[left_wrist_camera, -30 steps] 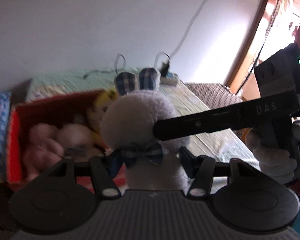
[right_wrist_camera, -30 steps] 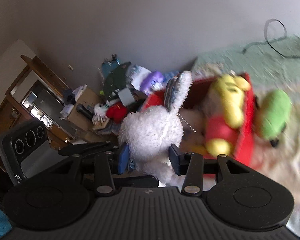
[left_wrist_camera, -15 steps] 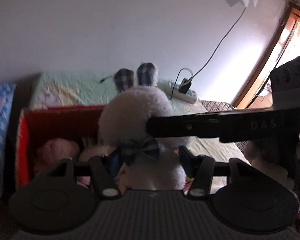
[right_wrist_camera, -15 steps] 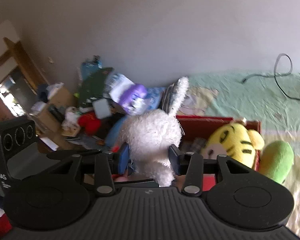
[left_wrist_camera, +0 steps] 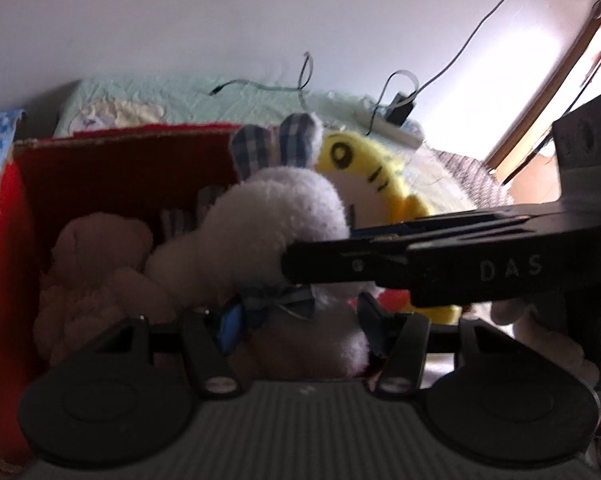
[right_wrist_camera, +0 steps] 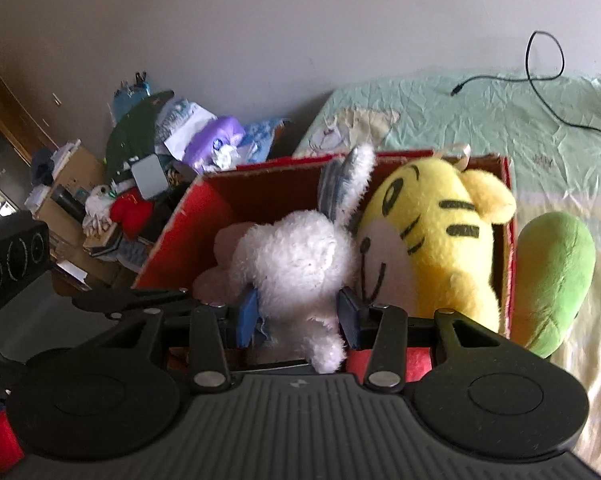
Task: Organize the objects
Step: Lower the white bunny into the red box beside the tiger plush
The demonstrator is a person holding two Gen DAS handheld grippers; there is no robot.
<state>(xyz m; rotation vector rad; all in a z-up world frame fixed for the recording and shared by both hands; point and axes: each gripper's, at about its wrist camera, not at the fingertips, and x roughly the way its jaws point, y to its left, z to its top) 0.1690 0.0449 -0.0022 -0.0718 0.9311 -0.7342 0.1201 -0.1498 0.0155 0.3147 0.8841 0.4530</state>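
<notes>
From my left camera, I see my left gripper [left_wrist_camera: 296, 326] squeezing the white bunny [left_wrist_camera: 284, 224] low down, just under its little checked bow [left_wrist_camera: 278, 300]. Both pads push into the fluff, so the bunny is held tight. I hold it by the body because the head is too big and round to pinch. My right gripper [left_wrist_camera: 420, 264] comes in from the side as a long black bar and grabs the same bunny. Two grips stop the soft toy from flopping. The bunny hangs over the red box [left_wrist_camera: 8, 240], and a pink toy [left_wrist_camera: 96, 264] lies inside, so I think the box is the home for toys.

From my right camera, I see the right gripper [right_wrist_camera: 296, 316] closed on the bunny's [right_wrist_camera: 296, 260] bottom half, with fur bulging out past the pads. The bunny is over the open red box [right_wrist_camera: 168, 224], touching the yellow tiger [right_wrist_camera: 432, 236] that sits in there. There is room on the bunny's side, so I judge that it goes there. A green toy [right_wrist_camera: 552, 272] leans outside the box on the bed [right_wrist_camera: 480, 112], and I think it still needs putting away.
</notes>
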